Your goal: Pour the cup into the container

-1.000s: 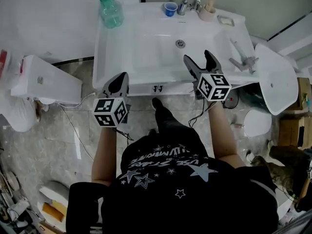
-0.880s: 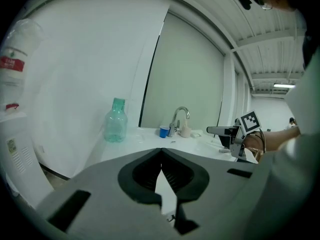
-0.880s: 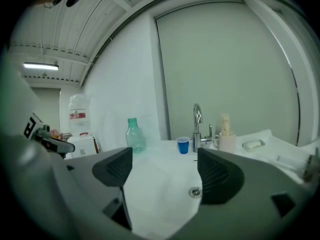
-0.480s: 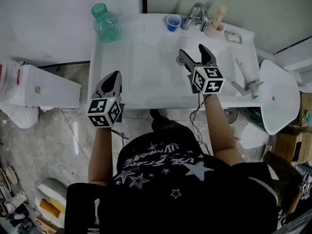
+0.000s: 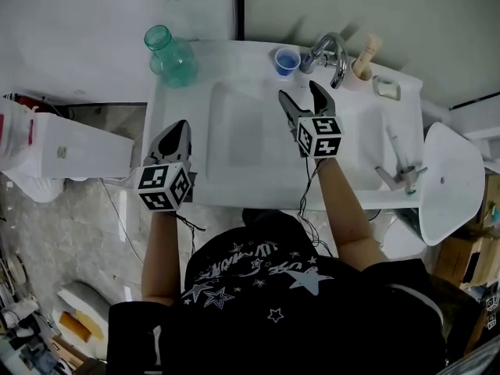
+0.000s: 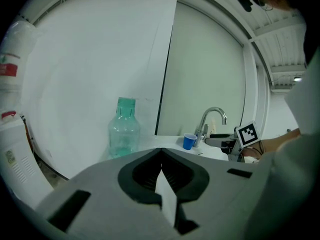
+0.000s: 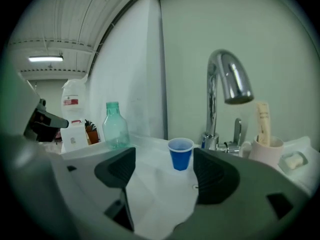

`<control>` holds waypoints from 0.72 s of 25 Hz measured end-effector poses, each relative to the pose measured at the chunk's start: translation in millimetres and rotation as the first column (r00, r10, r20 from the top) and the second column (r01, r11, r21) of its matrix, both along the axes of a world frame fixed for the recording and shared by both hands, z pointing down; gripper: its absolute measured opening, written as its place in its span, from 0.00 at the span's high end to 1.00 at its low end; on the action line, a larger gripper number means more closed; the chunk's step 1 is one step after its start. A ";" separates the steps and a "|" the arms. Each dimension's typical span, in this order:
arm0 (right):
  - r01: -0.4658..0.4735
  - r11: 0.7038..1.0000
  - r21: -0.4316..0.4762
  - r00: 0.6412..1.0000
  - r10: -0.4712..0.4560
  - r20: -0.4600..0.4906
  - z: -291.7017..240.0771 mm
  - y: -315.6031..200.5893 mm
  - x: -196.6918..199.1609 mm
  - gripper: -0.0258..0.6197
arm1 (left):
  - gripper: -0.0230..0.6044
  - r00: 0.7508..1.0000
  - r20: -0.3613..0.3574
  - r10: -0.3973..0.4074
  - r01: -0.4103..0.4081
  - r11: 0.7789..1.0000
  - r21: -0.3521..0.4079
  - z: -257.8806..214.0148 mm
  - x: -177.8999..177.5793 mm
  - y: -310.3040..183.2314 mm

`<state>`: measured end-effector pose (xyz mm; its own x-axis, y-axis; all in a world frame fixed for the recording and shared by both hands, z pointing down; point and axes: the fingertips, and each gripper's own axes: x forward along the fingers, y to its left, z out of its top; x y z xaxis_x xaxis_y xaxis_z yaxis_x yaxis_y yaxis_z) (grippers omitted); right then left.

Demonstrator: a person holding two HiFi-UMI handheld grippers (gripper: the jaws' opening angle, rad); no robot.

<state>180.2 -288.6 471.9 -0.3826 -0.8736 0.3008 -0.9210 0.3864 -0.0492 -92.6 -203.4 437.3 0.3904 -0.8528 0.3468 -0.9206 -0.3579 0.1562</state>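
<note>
Right gripper [image 5: 300,92], fingers apart and just closing, nothing between them, faces blue cup [image 7: 180,153] ahead; straddle it squarely, squeeze gently. Left gripper [image 5: 178,127] fingers together.

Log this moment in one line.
phase: pre-grasp | left gripper: shut, empty | right gripper: open, jaws just closing, nothing between, aimed at small blue plastic cup | clear green plastic bottle: untouched

Blue cup [image 5: 287,59] — teal bottle [image 5: 172,55] — white sink [image 5: 234,131]
</note>
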 end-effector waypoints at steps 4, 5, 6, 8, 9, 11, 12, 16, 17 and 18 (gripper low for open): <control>-0.025 1.000 0.000 0.999 0.025 -0.027 20.3 -27.4 -4.1 0.42 | 0.95 1.000 0.009 -0.017 0.017 1.000 -0.017 6.0 -0.6 -18.1; -0.031 0.999 -0.007 0.999 0.031 -0.030 25.2 -32.9 -4.4 0.42 | 0.95 1.000 0.007 -0.024 0.024 0.999 -0.022 7.5 -0.9 -21.9; -0.036 0.999 -0.014 0.999 0.036 -0.029 29.8 -37.9 -4.6 0.43 | 0.95 1.000 0.004 -0.030 0.031 0.999 -0.026 8.9 -1.4 -25.6; -0.048 0.999 -0.025 0.998 0.047 -0.029 37.4 -47.5 -5.0 0.43 | 0.95 0.999 0.003 -0.040 0.040 0.999 -0.031 10.8 -2.8 -33.3; -0.055 0.998 -0.029 0.998 0.054 -0.031 40.6 -52.3 -5.5 0.43 | 0.95 0.999 0.003 -0.043 0.043 0.999 -0.033 11.4 -3.4 -37.0; -0.067 0.997 -0.035 0.997 0.066 -0.035 46.6 -61.4 -6.8 0.43 | 0.95 0.999 0.003 -0.046 0.046 0.998 -0.037 12.6 -4.6 -43.5; -0.073 0.997 -0.039 0.997 0.072 -0.037 49.6 -65.5 -7.3 0.43 | 0.95 0.999 0.003 -0.048 0.048 0.998 -0.039 13.4 -4.7 -46.0; -0.088 0.995 -0.053 0.995 0.085 -0.049 60.5 -79.0 -8.6 0.43 | 0.95 0.999 0.001 -0.052 0.052 0.997 -0.053 19.6 -3.4 -51.5; -0.088 0.995 -0.056 0.995 0.085 -0.053 62.9 -81.5 -9.6 0.43 | 0.95 0.999 0.001 -0.054 0.054 0.997 -0.057 21.5 -3.3 -52.1; -0.088 0.994 -0.058 0.995 0.085 -0.056 65.1 -84.0 -10.7 0.43 | 0.95 0.998 0.001 -0.056 0.056 0.997 -0.061 23.3 -3.4 -52.7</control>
<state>169.5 -372.6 537.1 -0.2881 -0.8823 0.3721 -0.9529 0.3028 -0.0199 -96.0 -256.1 460.5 0.3427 -0.8505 0.3991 -0.9389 -0.2954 0.1766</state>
